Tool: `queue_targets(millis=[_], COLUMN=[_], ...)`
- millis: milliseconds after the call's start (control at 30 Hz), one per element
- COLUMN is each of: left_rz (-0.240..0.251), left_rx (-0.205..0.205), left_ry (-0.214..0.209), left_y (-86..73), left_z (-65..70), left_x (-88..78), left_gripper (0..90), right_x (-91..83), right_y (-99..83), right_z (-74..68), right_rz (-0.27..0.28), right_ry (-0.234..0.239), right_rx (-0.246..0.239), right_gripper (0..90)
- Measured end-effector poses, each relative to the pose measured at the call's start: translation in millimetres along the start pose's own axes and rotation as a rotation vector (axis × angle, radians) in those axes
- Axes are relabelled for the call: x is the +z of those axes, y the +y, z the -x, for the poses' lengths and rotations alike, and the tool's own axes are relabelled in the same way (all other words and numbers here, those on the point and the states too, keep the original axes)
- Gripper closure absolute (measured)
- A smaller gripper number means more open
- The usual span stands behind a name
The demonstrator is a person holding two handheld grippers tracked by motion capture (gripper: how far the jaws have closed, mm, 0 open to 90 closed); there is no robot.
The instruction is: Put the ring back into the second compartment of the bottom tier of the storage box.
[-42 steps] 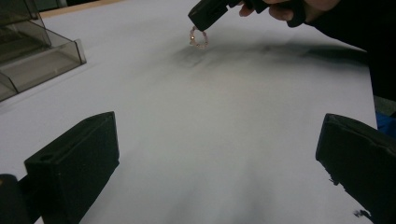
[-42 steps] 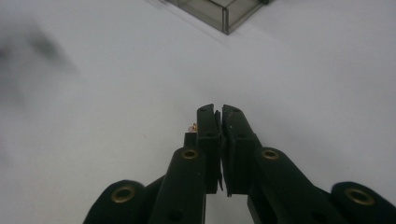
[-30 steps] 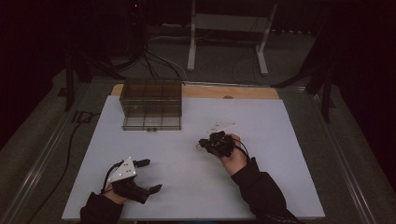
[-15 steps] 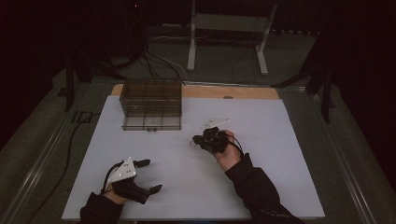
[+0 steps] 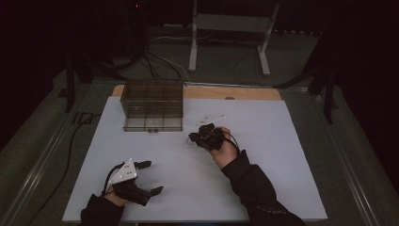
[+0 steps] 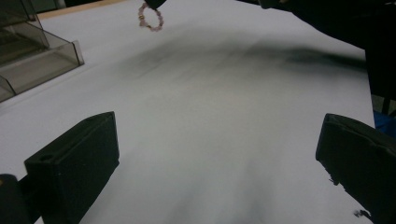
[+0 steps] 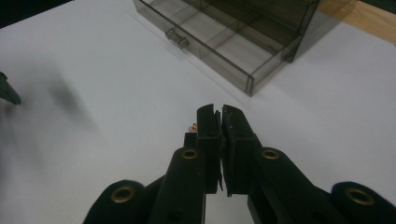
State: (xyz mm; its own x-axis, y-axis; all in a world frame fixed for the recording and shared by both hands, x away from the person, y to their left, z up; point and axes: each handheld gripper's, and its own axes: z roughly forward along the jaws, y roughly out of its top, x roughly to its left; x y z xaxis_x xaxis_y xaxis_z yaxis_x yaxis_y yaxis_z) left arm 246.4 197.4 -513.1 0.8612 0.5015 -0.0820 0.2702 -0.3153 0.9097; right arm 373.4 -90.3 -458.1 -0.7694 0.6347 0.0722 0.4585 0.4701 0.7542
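Pinkish bead bracelet (image 6: 150, 19) bears no readable writing.

A: Obstacles on table (image 5: 282, 188)?
B: One smoked-plastic drawer box (image 5: 153, 106), upper left of the high view, bottom drawer pulled forward.
A: Free room?
B: Bare white surface across centre, right side and lower edge; passage unobstructed there.
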Motion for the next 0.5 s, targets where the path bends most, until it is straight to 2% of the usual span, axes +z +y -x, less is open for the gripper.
queue_targets(millis=[500], left_rz=[-0.001], left_rx=[0.001], left_ry=[0.000], left_y=[-0.3], left_z=[-0.2], left_x=[-0.2], left_gripper=[0.6], right_x=[17.3], right_y=[21.4], right_z=[-9.5], right_rz=[0.002], right_ry=[0.008], right_rx=[-0.011], right_gripper=[86.6])
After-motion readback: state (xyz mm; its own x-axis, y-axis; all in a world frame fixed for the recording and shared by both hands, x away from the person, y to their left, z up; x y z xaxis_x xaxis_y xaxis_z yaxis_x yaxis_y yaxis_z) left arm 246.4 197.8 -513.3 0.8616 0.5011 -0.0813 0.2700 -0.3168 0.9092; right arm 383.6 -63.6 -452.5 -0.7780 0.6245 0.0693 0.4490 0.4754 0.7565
